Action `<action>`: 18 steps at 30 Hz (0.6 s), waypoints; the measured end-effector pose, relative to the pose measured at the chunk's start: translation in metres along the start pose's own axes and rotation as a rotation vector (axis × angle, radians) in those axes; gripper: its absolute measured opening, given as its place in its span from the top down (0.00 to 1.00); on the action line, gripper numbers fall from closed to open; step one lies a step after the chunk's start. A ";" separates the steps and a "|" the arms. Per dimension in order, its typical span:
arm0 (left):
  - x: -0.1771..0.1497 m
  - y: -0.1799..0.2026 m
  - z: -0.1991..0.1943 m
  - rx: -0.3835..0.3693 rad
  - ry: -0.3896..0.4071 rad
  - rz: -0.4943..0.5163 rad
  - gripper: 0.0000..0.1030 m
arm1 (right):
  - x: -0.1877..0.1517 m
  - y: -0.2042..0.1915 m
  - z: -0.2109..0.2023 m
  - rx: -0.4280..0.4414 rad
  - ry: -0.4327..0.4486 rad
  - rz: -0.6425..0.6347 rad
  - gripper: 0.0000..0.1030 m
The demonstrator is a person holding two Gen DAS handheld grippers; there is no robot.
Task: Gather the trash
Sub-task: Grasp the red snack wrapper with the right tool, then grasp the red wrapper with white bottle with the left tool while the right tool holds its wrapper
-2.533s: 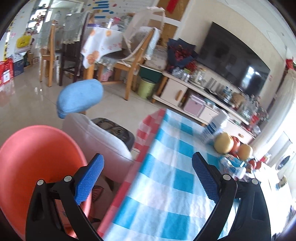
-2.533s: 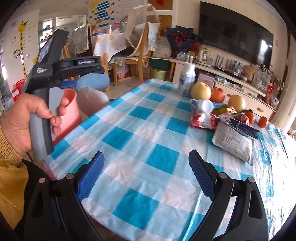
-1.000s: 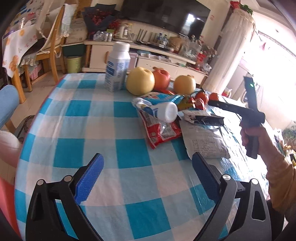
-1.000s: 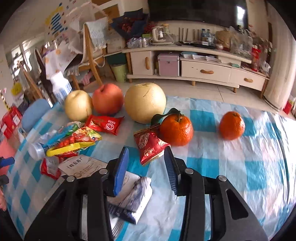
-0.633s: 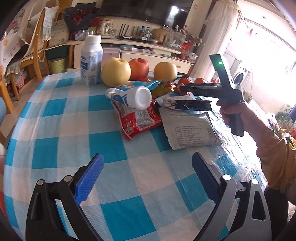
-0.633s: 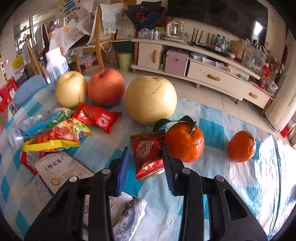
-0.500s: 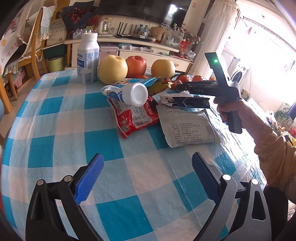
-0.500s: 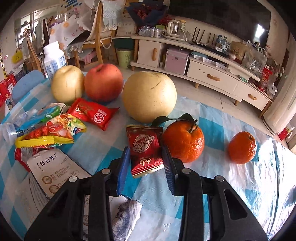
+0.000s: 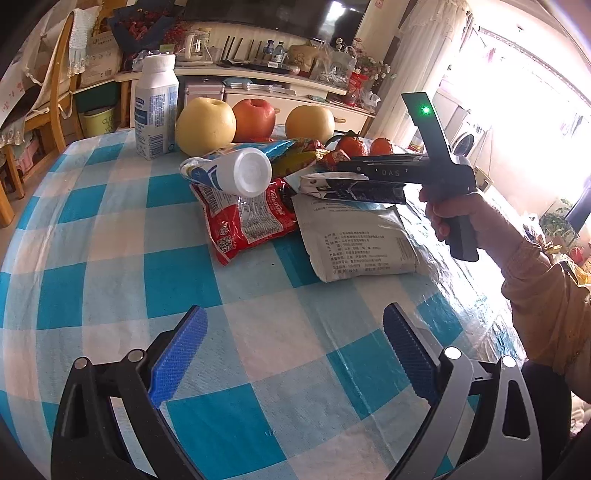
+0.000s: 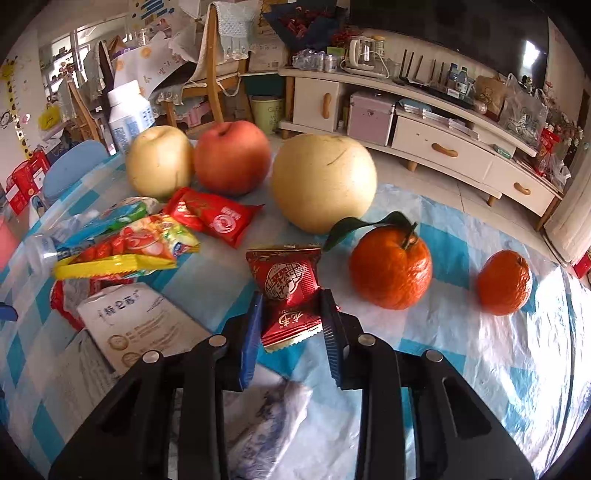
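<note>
Somebody's living room, clearly. A TV (image 9: 273,14) is hanging over a low cabinet (image 10: 436,144), and dining chairs (image 10: 214,70) are sitting behind the checkered counter (image 9: 110,236).

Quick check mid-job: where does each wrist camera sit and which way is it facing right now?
Left wrist: on the left hand-held gripper, jaws wide open, angled down across the checked tablecloth at the trash pile; the person's hand with the other gripper shows.
Right wrist: on the right hand-held gripper, jaws just closing around the small red packet, facing the fruit and TV cabinet.
Shared: red apple, milk bottle.
</note>
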State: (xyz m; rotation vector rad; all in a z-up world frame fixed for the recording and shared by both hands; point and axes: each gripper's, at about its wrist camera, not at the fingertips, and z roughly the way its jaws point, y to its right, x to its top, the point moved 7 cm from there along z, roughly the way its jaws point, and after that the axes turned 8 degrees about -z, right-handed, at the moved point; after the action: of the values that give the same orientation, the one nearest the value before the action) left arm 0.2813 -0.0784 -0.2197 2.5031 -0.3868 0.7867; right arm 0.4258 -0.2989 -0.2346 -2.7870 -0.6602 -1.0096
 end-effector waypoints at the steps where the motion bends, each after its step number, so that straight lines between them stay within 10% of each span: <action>1: 0.000 0.001 0.000 -0.003 0.000 0.002 0.08 | -0.001 -0.003 -0.001 0.008 -0.001 0.001 0.69; 18: 0.004 0.008 -0.008 -0.073 0.016 -0.009 0.08 | -0.044 -0.109 -0.050 0.099 -0.038 0.013 0.69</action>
State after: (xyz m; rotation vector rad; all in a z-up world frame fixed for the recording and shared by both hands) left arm 0.2776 -0.0811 -0.2089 2.4272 -0.3911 0.7750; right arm 0.3190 -0.2288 -0.2290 -2.7275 -0.6764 -0.8987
